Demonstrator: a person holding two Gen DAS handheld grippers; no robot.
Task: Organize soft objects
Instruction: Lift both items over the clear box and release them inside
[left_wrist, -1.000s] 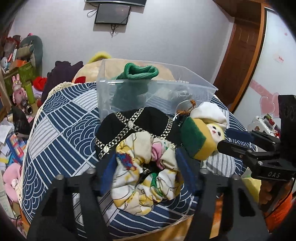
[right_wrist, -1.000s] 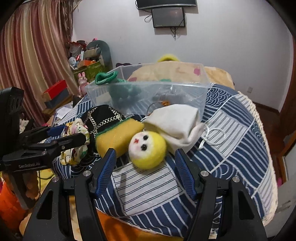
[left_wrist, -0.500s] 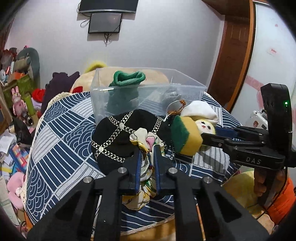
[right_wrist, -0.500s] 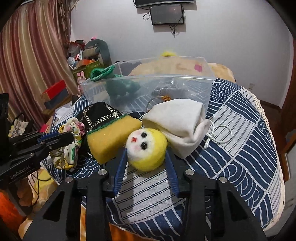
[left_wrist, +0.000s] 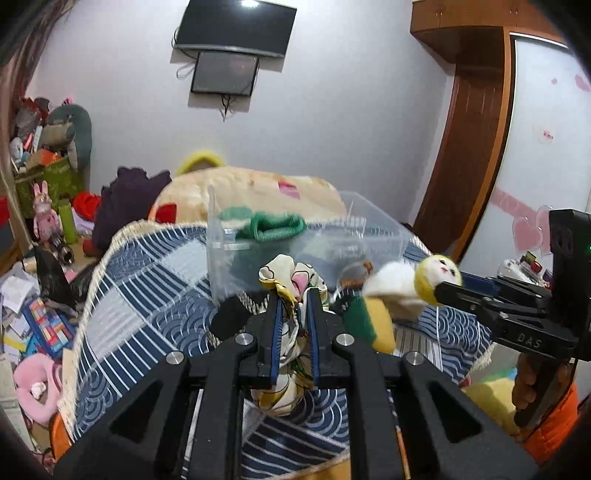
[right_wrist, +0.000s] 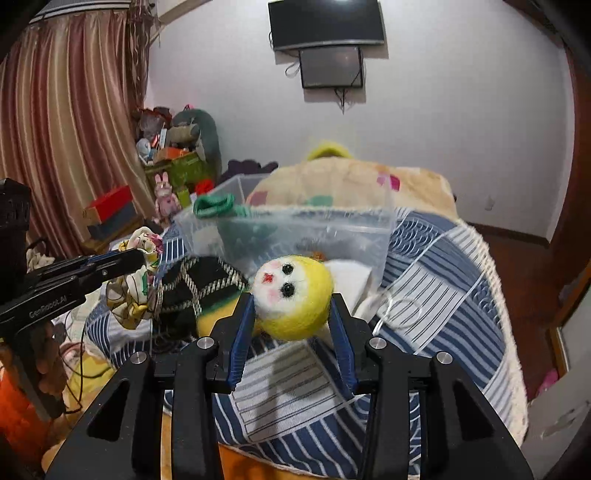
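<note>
My left gripper (left_wrist: 293, 295) is shut on a floral fabric scrunchie (left_wrist: 291, 280) and holds it above the blue patterned bedspread (left_wrist: 147, 280); it also shows in the right wrist view (right_wrist: 136, 280). My right gripper (right_wrist: 293, 299) is shut on a yellow felt doll head (right_wrist: 295, 295), lifted off the bed; the doll head shows in the left wrist view (left_wrist: 437, 273). A clear plastic bin (right_wrist: 295, 236) with a green knit item (right_wrist: 214, 205) over its rim stands behind both. A black chain-trimmed pouch (right_wrist: 199, 284), a yellow-green sponge (left_wrist: 369, 321) and a white cloth bag (right_wrist: 351, 277) lie before the bin.
A beige patterned pillow (right_wrist: 351, 184) lies behind the bin. Cluttered toys and boxes (right_wrist: 166, 166) stand by the curtain on the left. A wooden door (left_wrist: 465, 155) is at the right. The bed edge drops away on the right (right_wrist: 509, 369).
Both grippers closed: the left on the scrunchie, the right on the doll head. Both have lifted their objects off the bed toward the bin.
</note>
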